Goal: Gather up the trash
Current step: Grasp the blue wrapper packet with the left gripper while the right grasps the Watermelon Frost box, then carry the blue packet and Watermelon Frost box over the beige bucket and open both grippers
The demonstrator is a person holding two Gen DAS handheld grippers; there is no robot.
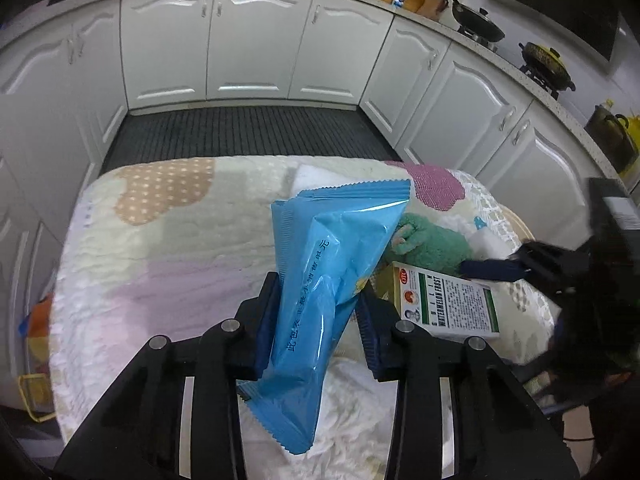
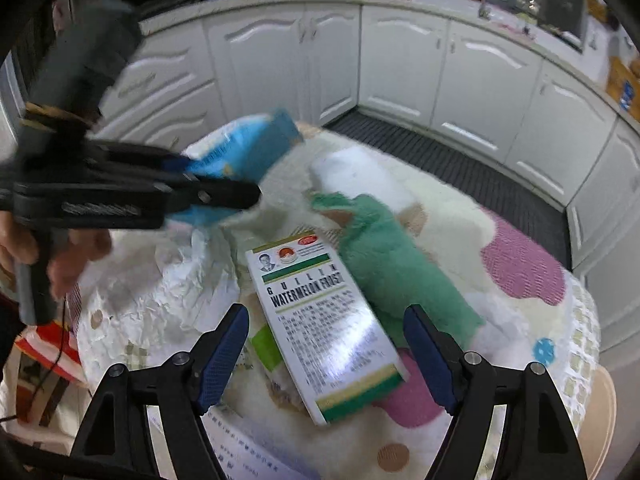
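Note:
My left gripper is shut on a blue plastic wrapper and holds it up above the blanket-covered table. The same wrapper shows blurred in the right wrist view, in the left gripper at the left. My right gripper is open, its fingers on either side of a white and green "Watermelon Frost" box lying on the blanket. The box also shows in the left wrist view, with the right gripper at its far right edge. Crumpled white paper lies left of the box.
A green plush cloth lies right of the box, a white roll behind it. A printed sheet lies at the table's front edge. White kitchen cabinets ring a dark floor mat. Pans sit on the stove.

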